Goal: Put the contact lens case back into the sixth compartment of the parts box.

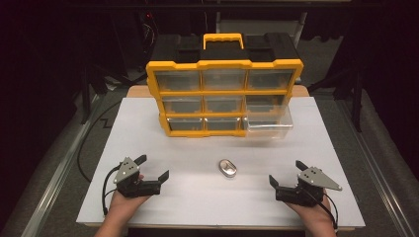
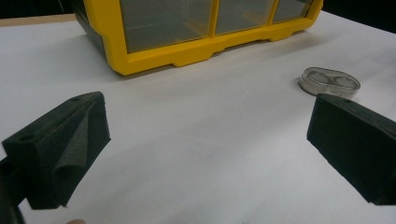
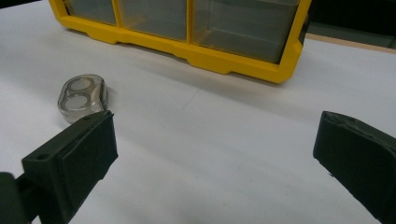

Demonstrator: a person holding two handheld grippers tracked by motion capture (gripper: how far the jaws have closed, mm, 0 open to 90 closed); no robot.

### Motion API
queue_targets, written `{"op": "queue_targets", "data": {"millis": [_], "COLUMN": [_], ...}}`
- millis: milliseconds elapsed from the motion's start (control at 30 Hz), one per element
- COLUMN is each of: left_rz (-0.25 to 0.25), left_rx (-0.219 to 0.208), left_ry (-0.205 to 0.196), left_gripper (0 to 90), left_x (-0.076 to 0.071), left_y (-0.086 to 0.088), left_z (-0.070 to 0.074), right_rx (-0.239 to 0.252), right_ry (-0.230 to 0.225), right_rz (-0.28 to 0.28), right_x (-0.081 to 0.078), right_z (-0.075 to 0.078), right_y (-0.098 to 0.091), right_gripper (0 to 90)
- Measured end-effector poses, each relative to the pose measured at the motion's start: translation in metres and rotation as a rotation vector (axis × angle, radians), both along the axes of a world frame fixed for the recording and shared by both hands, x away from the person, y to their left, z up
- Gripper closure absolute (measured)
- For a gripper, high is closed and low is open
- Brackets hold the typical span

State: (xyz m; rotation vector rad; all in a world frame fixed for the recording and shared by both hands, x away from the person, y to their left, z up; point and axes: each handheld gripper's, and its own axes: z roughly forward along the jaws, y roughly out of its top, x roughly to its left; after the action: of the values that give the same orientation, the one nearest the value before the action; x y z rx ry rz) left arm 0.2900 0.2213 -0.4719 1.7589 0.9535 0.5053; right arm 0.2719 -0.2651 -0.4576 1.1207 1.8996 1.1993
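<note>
Covering the wooden table (image 1: 138, 91), a white board (image 1: 197, 192) is the work surface; dark floor, cables and black frame legs surround it in the dim room.

At the near left of the board, the left gripper (image 1: 152, 167) lies in a hand (image 1: 121, 202) with its jaws spread wide and nothing between them. Ahead of it and toward its right, well clear of its jaws, lies a small clear oval case (image 1: 228, 168), flat on the board, roughly midway between the two grippers. Farther ahead stands a yellow-framed organizer (image 1: 225, 96) with nine clear drawers and a yellow handle (image 1: 223, 39) on top; its bottom right drawer (image 1: 268, 127) is pulled out over the board. Nothing stands between either gripper and the case.

At the near right, the right gripper (image 1: 286, 174) rests in the other hand (image 1: 316, 217), jaws likewise parted and empty; the case lies ahead of it to its left.

In the left gripper view, the left gripper (image 2: 210, 140) looks across bare board to the case (image 2: 329, 81) just past its right jaw, and two round hollows show through the clear lid, a detail too small in the high view. In the right gripper view, the right gripper (image 3: 210, 154) has the case (image 3: 82, 97) just beyond its left jaw, with the organizer's yellow lower frame (image 3: 196, 51) behind. The high view alone shows the handle and the open drawer.
</note>
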Motion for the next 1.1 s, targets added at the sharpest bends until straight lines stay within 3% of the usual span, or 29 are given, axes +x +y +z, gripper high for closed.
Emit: {"op": "queue_targets", "data": {"millis": [333, 600, 900, 1100], "left_rz": [-0.004, -0.022, -0.024, -0.034], "left_rx": [-0.022, -0.008, -0.016, 0.006], "left_ry": [-0.014, -0.027, -0.04, -0.041], "left_gripper": [0.5, 0.5, 0.5, 0.5], "left_x": [-0.001, -0.002, -0.002, -0.003], "left_y": [0.001, 0.0, -0.001, -0.002], "left_z": [0.002, 0.004, 0.003, 0.003], "right_rx": [-0.016, -0.012, -0.032, -0.061], "right_ry": [0.044, 0.08, 0.106, 0.114], "right_rz": [0.035, 0.094, 0.149, 0.174], "right_x": [0.002, 0.003, 0.008, 0.016], "right_z": [-0.002, -0.005, -0.007, -0.006], "right_y": [0.01, 0.027, 0.051, 0.066], "right_gripper": [0.1, 0.1, 0.1, 0.1]}}
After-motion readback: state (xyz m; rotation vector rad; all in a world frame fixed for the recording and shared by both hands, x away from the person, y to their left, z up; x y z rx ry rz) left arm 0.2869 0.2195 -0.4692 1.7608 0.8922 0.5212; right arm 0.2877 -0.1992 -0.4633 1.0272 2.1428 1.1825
